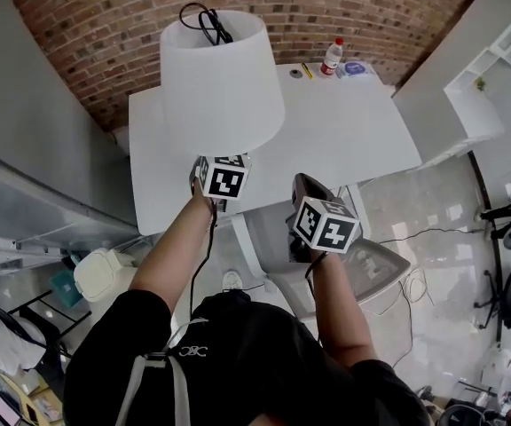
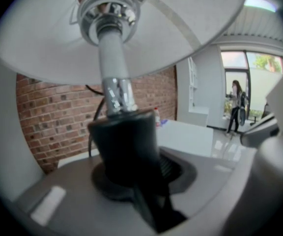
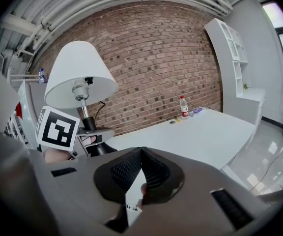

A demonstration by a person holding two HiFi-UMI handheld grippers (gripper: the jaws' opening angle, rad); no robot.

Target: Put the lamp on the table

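Note:
The lamp [image 1: 222, 82] has a wide white shade, a chrome and black stem [image 2: 113, 58] and a black cord bundled on top of the shade. It hangs upright above the front left part of the white table [image 1: 344, 122]. My left gripper [image 1: 220, 177] is shut on the black lower stem just under the shade; in the left gripper view [image 2: 131, 181] that stem fills the gap between the jaws. The lamp's base is hidden. My right gripper [image 1: 313, 193] floats over the table's front edge, shut and holding nothing, its ribbed pads [image 3: 154, 168] meeting at the tip.
A plastic bottle [image 1: 331, 58] and small items lie at the table's far edge by the brick wall. A grey chair [image 1: 362, 269] stands under my right gripper. White shelving [image 1: 495, 69] is on the right. A person [image 2: 237, 104] stands far off by the window.

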